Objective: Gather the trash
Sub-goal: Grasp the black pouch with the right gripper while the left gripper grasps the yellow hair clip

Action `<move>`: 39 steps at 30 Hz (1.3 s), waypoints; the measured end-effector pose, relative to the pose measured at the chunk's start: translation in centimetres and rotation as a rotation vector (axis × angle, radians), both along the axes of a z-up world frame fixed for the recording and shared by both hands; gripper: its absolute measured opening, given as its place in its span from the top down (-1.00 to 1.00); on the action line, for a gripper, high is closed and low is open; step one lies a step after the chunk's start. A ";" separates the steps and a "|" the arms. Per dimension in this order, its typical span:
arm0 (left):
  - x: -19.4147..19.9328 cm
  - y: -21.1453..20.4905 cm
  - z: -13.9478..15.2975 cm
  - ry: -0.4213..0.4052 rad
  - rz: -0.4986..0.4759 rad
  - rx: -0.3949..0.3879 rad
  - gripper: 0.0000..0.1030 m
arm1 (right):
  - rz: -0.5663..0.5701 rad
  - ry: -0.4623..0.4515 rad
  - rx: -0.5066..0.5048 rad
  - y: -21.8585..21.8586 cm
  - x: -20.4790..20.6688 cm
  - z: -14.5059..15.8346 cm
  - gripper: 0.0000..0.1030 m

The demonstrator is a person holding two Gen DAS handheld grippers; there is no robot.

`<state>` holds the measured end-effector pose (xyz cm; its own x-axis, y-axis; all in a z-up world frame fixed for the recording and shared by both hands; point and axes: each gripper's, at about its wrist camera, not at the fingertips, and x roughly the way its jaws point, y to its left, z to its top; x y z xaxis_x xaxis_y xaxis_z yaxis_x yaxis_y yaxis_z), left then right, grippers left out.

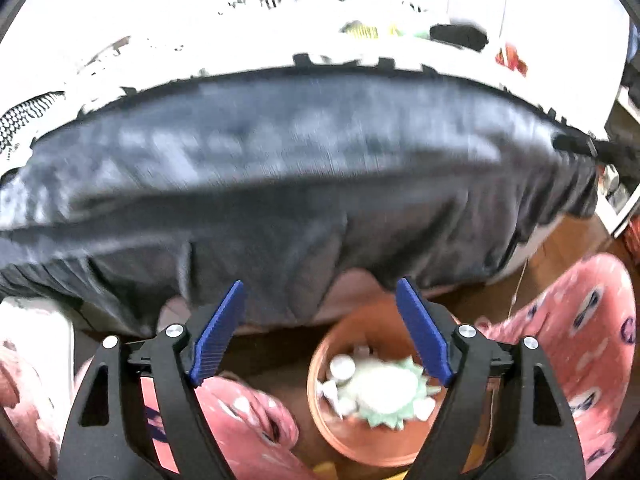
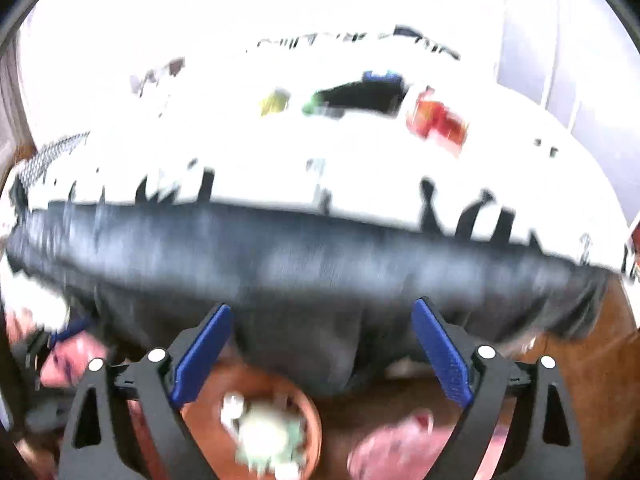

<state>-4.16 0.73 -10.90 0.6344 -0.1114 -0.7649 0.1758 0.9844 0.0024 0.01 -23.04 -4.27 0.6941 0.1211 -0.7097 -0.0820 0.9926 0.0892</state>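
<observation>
An orange round bin (image 1: 360,436) stands on the wooden floor below the bed. It holds white crumpled trash and a pale green spiky-edged wrapper (image 1: 384,396). My left gripper (image 1: 320,332) is open and empty above the bin. In the right wrist view the same bin (image 2: 308,412) with the trash (image 2: 264,440) lies low between the fingers, and my right gripper (image 2: 322,344) is open and empty. On the bed top lie a red wrapper (image 2: 438,120), a yellow item (image 2: 274,102) and a black object (image 2: 364,94).
A bed with a dark grey sheet side (image 1: 280,184) and a white patterned cover (image 1: 280,32) fills both views. Pink-trousered legs (image 1: 580,340) flank the bin. Brown wood floor (image 2: 592,368) shows at the right. Both views are motion-blurred.
</observation>
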 end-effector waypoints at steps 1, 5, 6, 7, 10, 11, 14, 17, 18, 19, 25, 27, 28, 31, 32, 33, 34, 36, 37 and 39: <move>0.0 0.2 0.6 -0.014 0.006 -0.005 -0.58 | 0.004 -0.043 0.004 -0.3 1.3 1.2 -0.78; -0.3 0.3 2.0 -0.054 0.035 -0.026 -0.68 | 0.047 -0.139 -0.082 -0.3 6.7 4.1 -0.89; -0.1 0.4 2.2 -0.056 0.042 -0.039 -0.68 | 0.048 -0.140 -0.127 -0.1 8.7 4.4 -0.89; 0.0 0.6 2.5 -0.057 0.046 -0.049 -0.68 | 0.039 -0.141 -0.157 -0.1 10.5 4.6 -0.89; 0.0 0.6 2.9 -0.056 0.045 -0.067 -0.69 | 0.046 -0.112 -0.092 -1.5 15.6 4.7 -0.89; 0.1 0.5 2.7 -0.051 0.044 -0.065 -0.69 | 0.050 -0.088 -0.072 -1.7 17.2 4.5 -0.89; 0.3 0.7 2.6 -0.033 0.051 -0.062 -0.69 | 0.021 -0.004 -0.120 -0.9 20.4 3.2 -0.89; 0.5 0.9 2.6 -0.019 0.056 -0.086 -0.69 | -0.018 0.036 -0.209 0.5 22.3 2.0 -0.83; 0.5 1.0 2.7 -0.019 0.056 -0.086 -0.69 | -0.022 0.054 -0.234 0.8 22.5 1.6 -0.77; 0.5 1.0 2.8 -0.021 0.056 -0.081 -0.69 | -0.031 0.074 -0.270 1.0 22.7 1.2 -0.59; 0.3 1.4 3.5 -0.041 0.069 -0.087 -0.69 | -0.041 0.033 -0.216 -0.2 20.1 3.2 -0.33; 0.3 1.5 4.0 -0.051 0.066 -0.094 -0.69 | -0.040 -0.008 -0.177 -0.7 18.4 4.4 -0.32; 0.4 1.4 4.3 -0.057 0.063 -0.088 -0.69 | -0.035 -0.037 -0.157 -0.8 17.3 5.2 -0.32; 1.0 0.8 5.8 -0.098 0.033 -0.071 -0.69 | -0.007 -0.137 -0.071 -1.6 13.0 7.7 -0.33; 1.4 0.7 6.3 -0.116 0.018 -0.070 -0.69 | 0.009 -0.169 -0.044 -1.8 11.3 8.3 -0.33; 2.1 0.4 7.1 -0.139 -0.007 -0.072 -0.69 | 0.023 -0.194 -0.024 -1.9 9.8 8.8 -0.33; 3.1 0.1 7.9 -0.159 -0.043 -0.085 -0.69 | 0.031 -0.214 -0.012 -2.0 8.7 9.1 -0.34; 5.5 -0.6 9.1 -0.170 -0.124 -0.113 -0.72 | 0.061 -0.271 0.020 -2.3 4.9 9.7 -0.34; 7.2 -1.1 9.6 -0.178 -0.152 -0.122 -0.72 | 0.071 -0.290 0.033 -2.4 3.4 9.9 -0.34; 10.5 -2.1 10.3 -0.209 -0.180 -0.123 -0.72 | 0.089 -0.319 0.050 -2.6 1.2 9.9 -0.34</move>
<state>6.31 -1.33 -0.61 0.7380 -0.3202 -0.5940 0.3559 0.9326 -0.0606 1.17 -25.62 5.64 0.8655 0.2208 -0.4497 -0.2001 0.9753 0.0936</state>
